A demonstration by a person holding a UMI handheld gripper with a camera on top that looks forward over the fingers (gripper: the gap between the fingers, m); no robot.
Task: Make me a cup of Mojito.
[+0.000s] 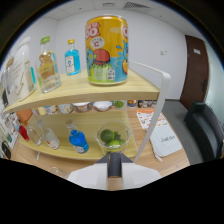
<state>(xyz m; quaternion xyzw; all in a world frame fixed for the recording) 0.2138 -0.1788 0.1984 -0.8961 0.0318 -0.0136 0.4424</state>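
A clear plastic cup [114, 136] holding green limes stands on the lower wooden shelf [90, 152], just ahead of my gripper [115, 164]. Only a dark strip flanked by white parts shows of the gripper, and the cup rises right above it. A small blue bottle [78, 141] lies to the left of the cup, with clear bottles [47, 135] further left. On the upper shelf [85, 92] stand a big yellow can [107, 48], a blue bottle [72, 57] and a clear bottle with an amber label [48, 66].
Small bowls [102, 105] line the back under the upper shelf. A white bracket [156, 97] holds the shelf's right end. Beyond it lie papers [162, 139] on a table, with a black chair [202, 127] and a brown door [194, 70]. A white carton [20, 72] stands far left.
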